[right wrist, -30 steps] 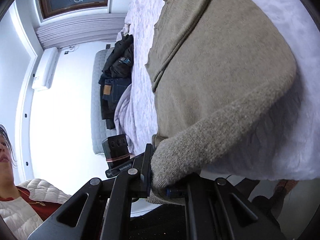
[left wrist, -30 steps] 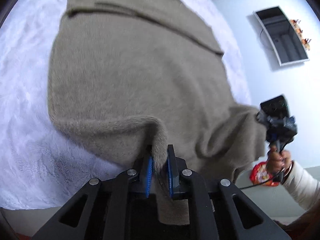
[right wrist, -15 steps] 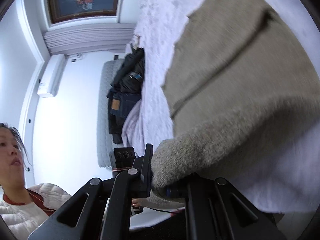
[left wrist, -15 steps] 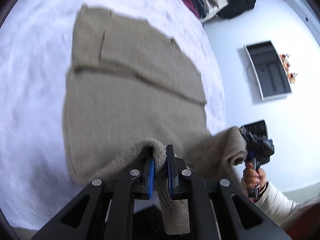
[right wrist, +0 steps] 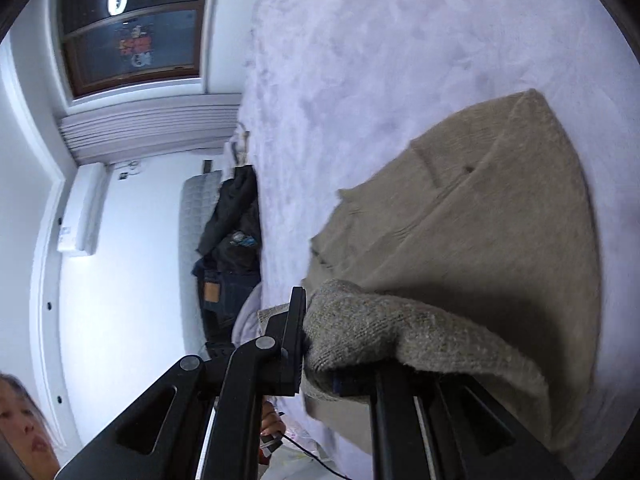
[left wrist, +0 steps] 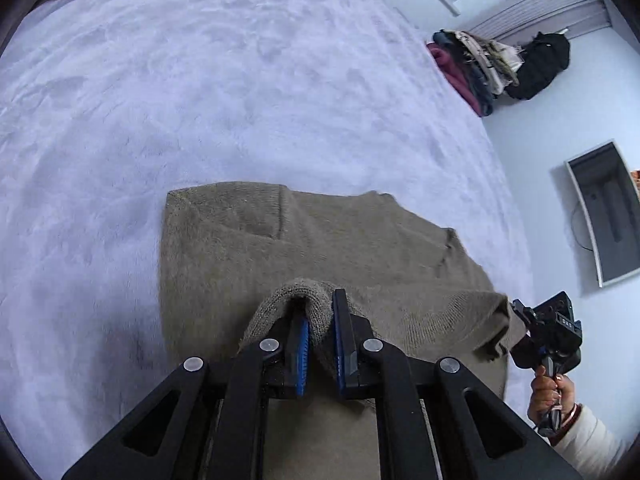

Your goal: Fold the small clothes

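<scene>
While the beige sweater (left wrist: pixel 360 256) lies on the white fluffy bed (left wrist: pixel 200 100), its near hem is lifted off the cover by both tools. The left tool (left wrist: pixel 320 336) is clamped tight on a bunched fold of that hem between its blue pads (left wrist: pixel 304 356). To the right, the right tool (right wrist: pixel 320 344) is closed on the hem's other corner, the knit draping over its far finger.

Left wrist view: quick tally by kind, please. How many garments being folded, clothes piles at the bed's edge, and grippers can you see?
Garments being folded: 1, the beige sweater on the white bed cover.
Clothes piles: 1, the pile at the far edge.
Grippers: 2, left gripper and right gripper, each shut on the sweater.
Total: 4.
</scene>
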`<state>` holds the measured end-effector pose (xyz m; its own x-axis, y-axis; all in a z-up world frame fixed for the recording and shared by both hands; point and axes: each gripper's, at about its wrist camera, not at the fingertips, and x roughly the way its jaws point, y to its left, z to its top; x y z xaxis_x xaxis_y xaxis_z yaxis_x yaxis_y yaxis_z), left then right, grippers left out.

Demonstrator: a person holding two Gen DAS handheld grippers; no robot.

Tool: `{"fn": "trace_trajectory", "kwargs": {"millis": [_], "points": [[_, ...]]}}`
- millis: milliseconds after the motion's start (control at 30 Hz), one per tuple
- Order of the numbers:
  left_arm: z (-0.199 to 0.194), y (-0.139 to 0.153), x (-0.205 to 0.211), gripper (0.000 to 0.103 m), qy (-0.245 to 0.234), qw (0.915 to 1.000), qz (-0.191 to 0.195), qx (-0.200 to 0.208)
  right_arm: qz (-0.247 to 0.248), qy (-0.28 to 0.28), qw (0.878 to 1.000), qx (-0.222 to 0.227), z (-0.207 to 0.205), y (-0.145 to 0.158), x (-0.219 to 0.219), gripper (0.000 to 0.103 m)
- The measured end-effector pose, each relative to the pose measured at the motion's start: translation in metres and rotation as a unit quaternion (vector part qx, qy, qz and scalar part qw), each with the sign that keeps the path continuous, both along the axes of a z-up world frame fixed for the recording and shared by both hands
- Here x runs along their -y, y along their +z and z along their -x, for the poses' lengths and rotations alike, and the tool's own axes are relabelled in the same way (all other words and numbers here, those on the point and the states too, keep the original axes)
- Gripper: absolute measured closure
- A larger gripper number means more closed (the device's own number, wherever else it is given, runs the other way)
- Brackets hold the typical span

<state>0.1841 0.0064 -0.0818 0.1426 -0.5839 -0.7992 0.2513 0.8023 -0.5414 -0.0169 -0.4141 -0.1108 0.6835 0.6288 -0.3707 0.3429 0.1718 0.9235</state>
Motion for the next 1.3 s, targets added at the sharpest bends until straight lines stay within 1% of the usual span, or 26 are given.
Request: {"fn": "trace_trajectory", "kwargs": {"millis": [33,100,133,200,233,267,300,333,367,433,533,600,633,667,700,767,867,967,1000,1033,1067,1100,1133,1200,1267,1300], "points": [[-0.004,-0.008,0.002,0.092,0.004,0.9999,-0.011,-0.003,-0.002,-0.002,1.000,-0.018,-0.005,-0.015,0.004,0.092],[-0.006,-0.021,0.002,0.092,0.009,0.9997,-0.022,-0.011,-0.005,-0.010,0.999,-0.041,-0.009,-0.035,0.009,0.092],[-0.002,-0.023,-0.002,0.092,0.011,0.9996,-0.022,-0.014,-0.012,-0.011,0.999,-0.045,-0.010,-0.042,0.011,0.092],[0.001,-0.019,-0.004,0.091,0.006,0.9994,-0.027,-0.019,-0.014,-0.003,0.999,-0.048,-0.014,-0.043,0.010,0.091],[0.001,-0.016,-0.004,0.091,0.000,0.9994,-0.027,-0.023,-0.011,0.004,0.999,-0.048,-0.016,-0.041,0.009,0.087],[0.002,-0.011,-0.005,0.091,-0.007,0.9994,-0.022,-0.024,-0.002,0.018,0.999,-0.047,-0.017,-0.034,0.007,0.074],[0.004,-0.004,-0.007,0.091,-0.013,0.9995,-0.021,-0.021,0.009,0.029,0.998,-0.046,-0.020,-0.028,0.006,0.064],[0.007,0.004,-0.009,0.091,-0.017,0.9995,-0.021,-0.019,0.016,0.037,0.998,-0.041,-0.020,-0.021,0.004,0.049],[0.011,0.011,-0.011,0.091,-0.021,0.9994,-0.020,-0.019,0.018,0.042,0.998,-0.035,-0.017,-0.014,0.002,0.045],[0.018,0.020,-0.011,0.091,-0.030,0.9992,-0.016,-0.022,0.021,0.052,0.998,-0.028,-0.011,-0.005,-0.003,0.044],[0.033,0.022,-0.001,0.091,-0.074,0.9965,-0.020,-0.032,0.012,0.067,0.997,-0.036,-0.002,-0.008,-0.010,0.044],[0.043,0.016,0.012,0.091,-0.114,0.9922,-0.018,-0.047,0.003,0.076,0.997,-0.035,-0.003,-0.013,-0.017,0.049],[0.047,0.010,0.017,0.091,-0.129,0.9897,-0.008,-0.062,-0.002,0.079,0.996,-0.031,-0.003,-0.015,-0.020,0.053],[0.050,0.004,0.024,0.091,-0.139,0.9872,0.001,-0.077,-0.007,0.080,0.996,-0.027,-0.007,-0.018,-0.024,0.055],[0.051,0.000,0.030,0.091,-0.143,0.9862,0.001,-0.083,-0.010,0.079,0.997,-0.024,-0.010,-0.018,-0.027,0.056],[0.049,-0.008,0.044,0.091,-0.147,0.9857,-0.002,-0.081,-0.014,0.074,0.997,-0.008,-0.020,-0.016,-0.030,0.056],[0.034,-0.005,0.057,0.091,-0.117,0.9916,0.004,-0.055,-0.029,0.061,0.998,0.020,-0.035,-0.011,-0.026,0.056],[0.008,0.002,0.058,0.091,-0.061,0.9978,0.008,-0.024,-0.041,0.028,0.998,0.030,-0.048,-0.009,-0.013,0.055],[0.000,0.005,0.056,0.091,-0.044,0.9989,0.008,-0.016,-0.042,0.016,0.999,0.030,-0.052,-0.009,-0.007,0.053],[-0.008,0.009,0.053,0.091,-0.026,0.9996,0.004,-0.006,-0.042,0.003,0.999,0.027,-0.055,-0.009,-0.003,0.045],[-0.016,0.015,0.049,0.091,-0.010,0.9999,-0.005,0.007,-0.039,-0.013,0.999,0.021,-0.057,-0.010,0.004,0.041],[-0.021,0.019,0.045,0.091,0.002,0.9998,-0.012,0.016,-0.034,-0.029,0.999,0.016,-0.058,-0.010,0.011,0.041],[-0.026,0.023,0.040,0.091,0.011,0.9995,-0.018,0.023,-0.028,-0.042,0.999,0.012,-0.059,-0.010,0.016,0.041],[-0.031,0.029,0.031,0.091,0.016,0.9987,-0.035,0.035,-0.007,-0.051,0.999,0.007,-0.058,-0.005,0.021,0.041],[-0.029,0.030,0.024,0.091,0.007,0.9970,-0.066,0.040,0.037,-0.046,0.998,-0.002,-0.056,0.003,0.022,0.041],[-0.029,0.028,0.019,0.091,0.001,0.9966,-0.074,0.037,0.064,-0.038,0.997,-0.013,-0.055,0.006,0.022,0.041]]}}
